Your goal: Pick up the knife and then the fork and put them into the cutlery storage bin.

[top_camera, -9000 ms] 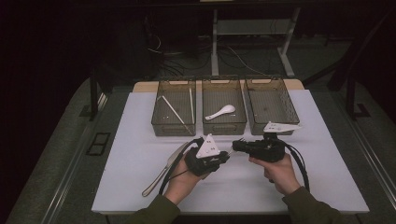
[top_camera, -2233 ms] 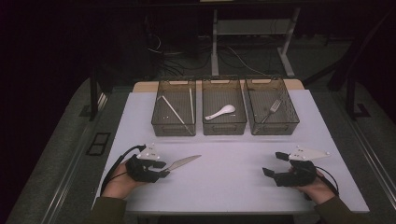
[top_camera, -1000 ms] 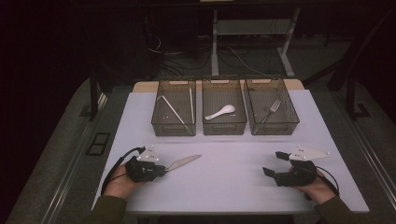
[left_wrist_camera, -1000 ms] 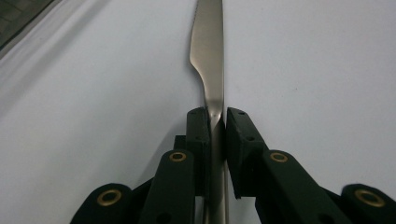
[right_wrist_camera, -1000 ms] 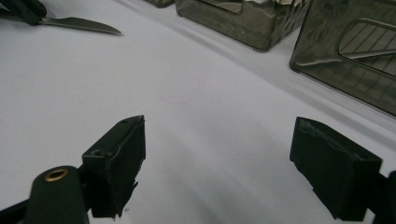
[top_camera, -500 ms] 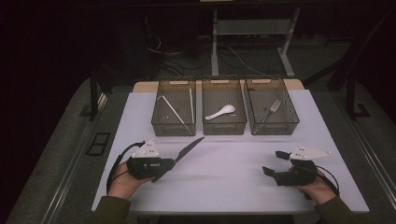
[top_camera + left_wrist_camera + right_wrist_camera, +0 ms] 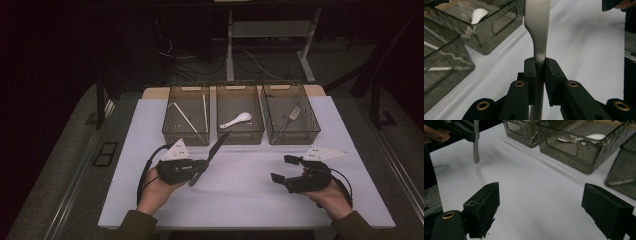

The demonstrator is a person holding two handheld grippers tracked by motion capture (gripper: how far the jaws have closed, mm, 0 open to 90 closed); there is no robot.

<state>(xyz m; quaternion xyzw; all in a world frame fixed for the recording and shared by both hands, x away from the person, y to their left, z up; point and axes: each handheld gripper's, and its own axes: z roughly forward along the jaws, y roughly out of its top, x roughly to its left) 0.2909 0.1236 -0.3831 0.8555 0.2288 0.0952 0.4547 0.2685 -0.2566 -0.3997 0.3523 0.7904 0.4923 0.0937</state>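
A metal table knife (image 7: 212,154) is clamped by its handle in my left gripper (image 7: 201,168), which is shut on it at the table's front left. The blade slants up and away toward the middle bin (image 7: 240,136). In the left gripper view the pads (image 7: 530,72) pinch the knife (image 7: 537,25) just below its blade. My right gripper (image 7: 283,170) hovers at the front right, open, with nothing between its fingers. The right gripper view looks between the wide-apart fingers of my right gripper (image 7: 541,202) onto bare white table, with the knife (image 7: 476,147) hanging at upper left.
Three clear bins stand in a row at the back of the white mat. The left bin (image 7: 185,139) holds chopsticks (image 7: 186,119), the middle one a white spoon (image 7: 237,120), the right bin (image 7: 295,136) a fork (image 7: 291,117). Dark floor and cables lie beyond the table.
My left gripper has lifted the knife off the mat and moved right, toward the bins, and the blade now tilts upward. The right gripper has risen slightly and stays open.
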